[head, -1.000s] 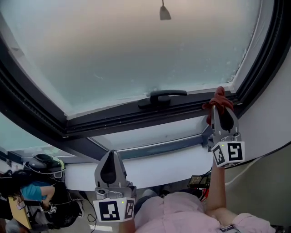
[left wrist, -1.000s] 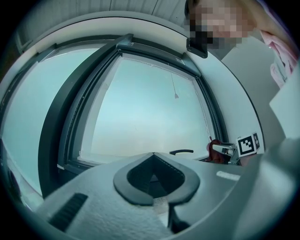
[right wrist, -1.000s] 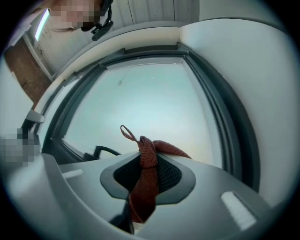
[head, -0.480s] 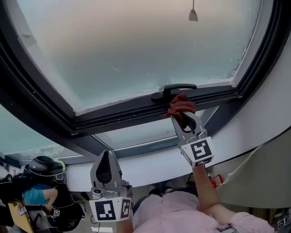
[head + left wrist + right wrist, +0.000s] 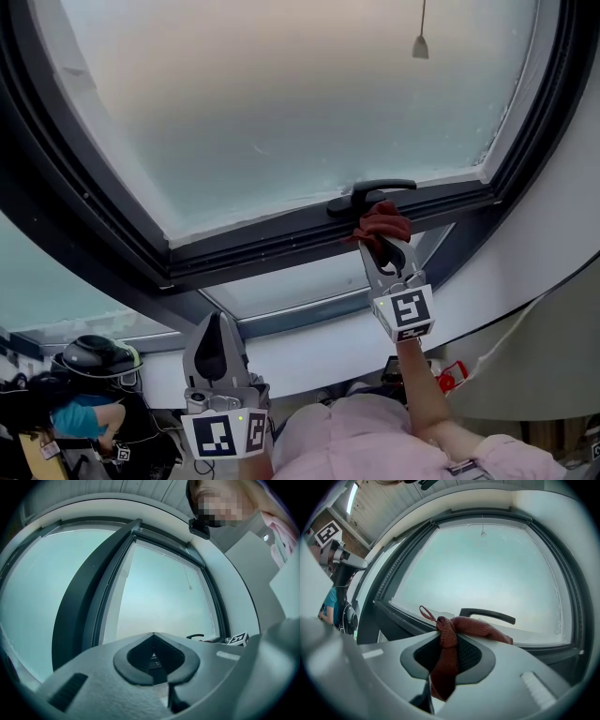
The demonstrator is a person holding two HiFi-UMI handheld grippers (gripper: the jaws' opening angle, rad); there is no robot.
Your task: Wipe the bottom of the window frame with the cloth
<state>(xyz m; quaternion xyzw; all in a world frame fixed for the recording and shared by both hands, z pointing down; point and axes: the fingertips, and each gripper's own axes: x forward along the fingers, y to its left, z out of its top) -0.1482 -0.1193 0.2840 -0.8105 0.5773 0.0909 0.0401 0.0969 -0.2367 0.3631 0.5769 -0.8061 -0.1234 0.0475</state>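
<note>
A dark red cloth [image 5: 381, 224] is bunched at the tip of my right gripper [image 5: 383, 242], which is shut on it. The cloth presses against the dark bottom rail of the window frame [image 5: 281, 242], just under the black handle [image 5: 372, 196]. In the right gripper view the cloth [image 5: 454, 634] hangs out between the jaws, with the handle [image 5: 487, 615] right behind it. My left gripper [image 5: 217, 349] is held low at the left, apart from the frame, shut with nothing in it. The left gripper view shows its closed jaws [image 5: 153, 654] before the pane.
The frosted pane [image 5: 281, 103] fills the upper view, with a blind-cord pull [image 5: 421, 45] hanging in front. A white curved wall [image 5: 553, 234] borders the frame at right. Below left sits a dark helmet [image 5: 97, 356]. The person's pink sleeve [image 5: 375, 441] is at the bottom.
My right gripper has carried the cloth leftward along the bottom rail, from the right corner to under the handle. In the last half second it barely shifted. The left gripper stayed put.
</note>
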